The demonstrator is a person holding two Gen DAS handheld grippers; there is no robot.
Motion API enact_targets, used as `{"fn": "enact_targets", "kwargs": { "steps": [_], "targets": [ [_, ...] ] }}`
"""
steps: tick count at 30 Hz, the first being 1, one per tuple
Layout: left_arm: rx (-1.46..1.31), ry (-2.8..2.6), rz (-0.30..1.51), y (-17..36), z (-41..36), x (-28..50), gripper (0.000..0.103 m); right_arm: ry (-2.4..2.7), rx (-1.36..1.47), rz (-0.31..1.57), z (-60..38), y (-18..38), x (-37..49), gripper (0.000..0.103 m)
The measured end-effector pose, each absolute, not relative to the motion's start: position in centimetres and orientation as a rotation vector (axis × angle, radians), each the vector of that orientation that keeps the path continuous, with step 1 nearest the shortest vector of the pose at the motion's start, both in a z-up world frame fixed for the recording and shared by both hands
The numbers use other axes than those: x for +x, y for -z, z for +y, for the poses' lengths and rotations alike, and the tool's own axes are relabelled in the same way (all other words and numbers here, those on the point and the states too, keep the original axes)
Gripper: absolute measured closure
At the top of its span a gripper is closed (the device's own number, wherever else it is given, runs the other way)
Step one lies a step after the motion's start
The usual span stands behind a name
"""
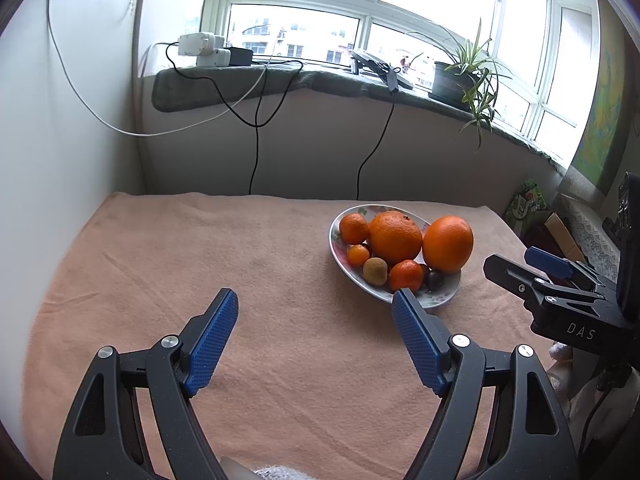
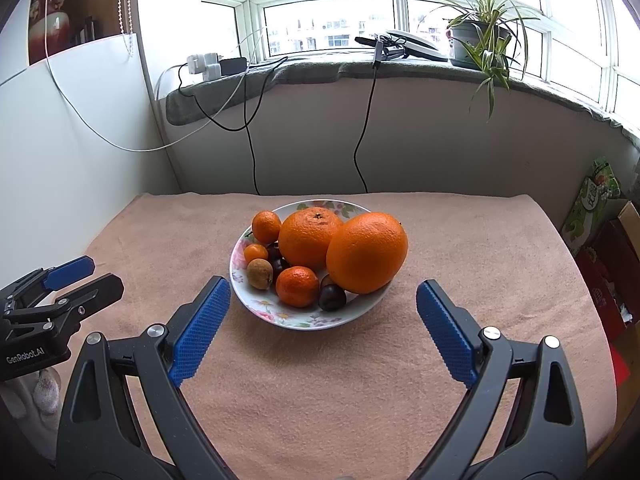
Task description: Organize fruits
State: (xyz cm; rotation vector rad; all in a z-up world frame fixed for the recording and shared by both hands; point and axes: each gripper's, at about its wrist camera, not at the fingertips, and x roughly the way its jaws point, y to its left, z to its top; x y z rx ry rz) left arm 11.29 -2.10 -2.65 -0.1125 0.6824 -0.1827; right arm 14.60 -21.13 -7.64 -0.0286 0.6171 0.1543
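A flowered plate [image 2: 280, 314] [image 1: 438, 300] on the peach cloth holds two large oranges [image 2: 366, 252] [image 1: 448, 243], small tangerines [image 2: 297, 286] [image 1: 406, 275], a brown round fruit [image 2: 259, 274] [image 1: 375, 271] and dark plums [image 2: 332, 297] [image 1: 434, 280]. My right gripper [image 2: 323, 320] hovers open just in front of the plate, nothing between its blue pads. My left gripper [image 1: 316, 326] is open over bare cloth, left of and nearer than the plate. Each gripper shows at the edge of the other's view, the left gripper [image 2: 86, 274] and the right gripper [image 1: 516, 266].
The peach cloth [image 1: 200, 264] covers the table up to a white wall on the left. A windowsill behind carries chargers [image 2: 208, 65], hanging cables and a potted plant [image 2: 482, 40]. Boxes and a green bag [image 2: 592, 204] stand off the table's right side.
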Motion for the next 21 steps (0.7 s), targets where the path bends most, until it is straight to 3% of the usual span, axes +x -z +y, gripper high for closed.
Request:
{"fn": "enact_targets", "kwargs": {
  "steps": [21],
  "targets": [
    [-0.110, 0.187, 0.674, 2.70, -2.14, 11.15, 0.023, -0.154, -0.024, 0.630, -21.06, 8.02, 14.69, 0.007]
  ]
}}
